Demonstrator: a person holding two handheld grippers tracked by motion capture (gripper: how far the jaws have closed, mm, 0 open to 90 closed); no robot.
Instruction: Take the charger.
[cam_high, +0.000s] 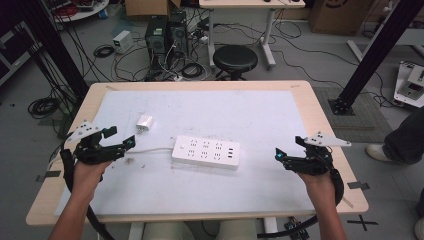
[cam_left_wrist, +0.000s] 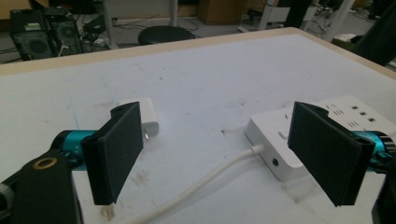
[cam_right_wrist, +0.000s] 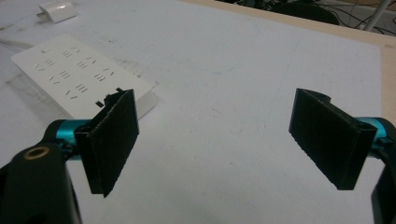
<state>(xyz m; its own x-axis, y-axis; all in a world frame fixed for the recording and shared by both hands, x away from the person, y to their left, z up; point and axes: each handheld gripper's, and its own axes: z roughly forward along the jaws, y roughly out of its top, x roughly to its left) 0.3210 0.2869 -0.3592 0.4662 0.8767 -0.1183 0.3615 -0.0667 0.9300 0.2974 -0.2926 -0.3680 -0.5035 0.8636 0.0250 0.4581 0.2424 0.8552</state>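
One counter (cam_high: 310, 107) with a pale wood rim carries one white mat (cam_high: 240, 110) that covers most of its top. On the mat lies one white power strip (cam_high: 206, 151), flat and near the middle, with one white cable (cam_high: 152, 149) running from its left end toward the counter's left edge. One small white charger plug (cam_high: 144, 122) lies just behind the cable, apart from the strip. Two hand-held grippers are in use, one per hand. The left hand-held gripper (cam_high: 118, 136) sits at the left of the mat, its jaws spread wide with nothing between them; the plug and the strip's cable end lie just ahead of it. The right hand-held gripper (cam_high: 289, 150) sits near the right edge, jaws likewise wide apart and empty, with the strip well to its left.
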